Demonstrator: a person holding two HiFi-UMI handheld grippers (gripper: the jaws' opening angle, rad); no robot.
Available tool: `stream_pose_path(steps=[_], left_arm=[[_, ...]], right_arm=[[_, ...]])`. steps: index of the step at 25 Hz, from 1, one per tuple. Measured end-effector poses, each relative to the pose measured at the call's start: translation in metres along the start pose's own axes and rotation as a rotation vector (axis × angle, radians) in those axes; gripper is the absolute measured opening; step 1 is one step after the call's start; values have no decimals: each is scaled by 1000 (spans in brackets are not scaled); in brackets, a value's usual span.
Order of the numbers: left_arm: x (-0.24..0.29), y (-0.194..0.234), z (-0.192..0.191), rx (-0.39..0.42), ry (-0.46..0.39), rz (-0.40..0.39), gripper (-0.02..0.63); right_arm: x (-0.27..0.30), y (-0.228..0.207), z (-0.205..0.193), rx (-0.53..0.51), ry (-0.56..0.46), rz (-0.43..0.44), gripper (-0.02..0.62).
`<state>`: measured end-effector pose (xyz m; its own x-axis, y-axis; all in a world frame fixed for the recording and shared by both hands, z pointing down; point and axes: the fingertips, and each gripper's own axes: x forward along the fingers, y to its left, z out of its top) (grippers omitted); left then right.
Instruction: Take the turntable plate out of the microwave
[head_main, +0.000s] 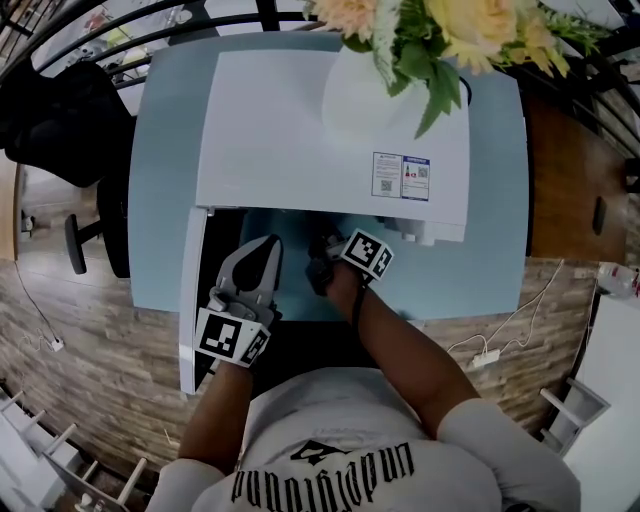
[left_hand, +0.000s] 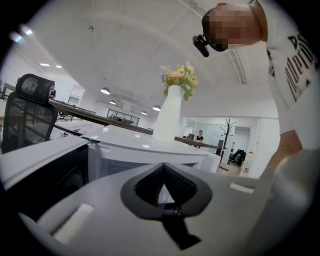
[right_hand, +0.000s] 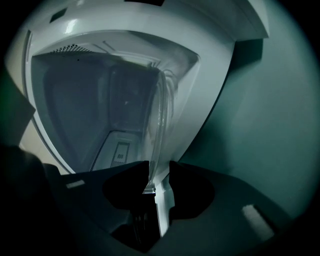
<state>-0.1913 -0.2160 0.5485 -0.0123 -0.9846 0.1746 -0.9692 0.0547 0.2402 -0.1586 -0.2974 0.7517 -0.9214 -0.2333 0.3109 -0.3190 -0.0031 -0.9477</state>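
Right now the left claw (left_hand: 164, 167) is squeezed shut with nothing in it. It hangs in front of the open microwave (head_main: 300, 130), near the door (head_main: 190, 300) that swings out to the left. Next to it, the right claw (right_hand: 158, 167) reaches to the mouth of the microwave. Its two sides are apart, and the edge of the clear turntable plate (right_hand: 157, 125) sits between them. The glass is close to one side, with a little gap on the other, so the claw is not pinching it. Most of the plate is inside the microwave. On top of the microwave stands a white vase (head_main: 365, 95) with yellow and peach flowers (head_main: 450, 30). The microwave sits on a blue tabletop (head_main: 495, 200). A black chair (head_main: 70, 120) stands further off to the left
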Motion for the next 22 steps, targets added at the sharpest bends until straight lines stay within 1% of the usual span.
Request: stream_pose_path(steps=[2, 4, 5, 12, 22], left_arm=[[0, 1, -2, -6, 3, 1, 51], [1, 1, -3, -10, 4, 1, 51], [1, 1, -4, -11, 4, 1, 51], [-1, -5, -11, -25, 10, 2, 51], [-7, -26, -43, -77, 62, -20, 51]], right_arm=[[-1, 2, -1, -10, -1, 13, 112], [-2, 6, -2, -25, -3, 29, 63], [-2, 8, -2, -28, -5, 34, 58], [-13, 4, -3, -24, -2, 45, 55], [-43, -2, -18, -33, 39, 46, 51]])
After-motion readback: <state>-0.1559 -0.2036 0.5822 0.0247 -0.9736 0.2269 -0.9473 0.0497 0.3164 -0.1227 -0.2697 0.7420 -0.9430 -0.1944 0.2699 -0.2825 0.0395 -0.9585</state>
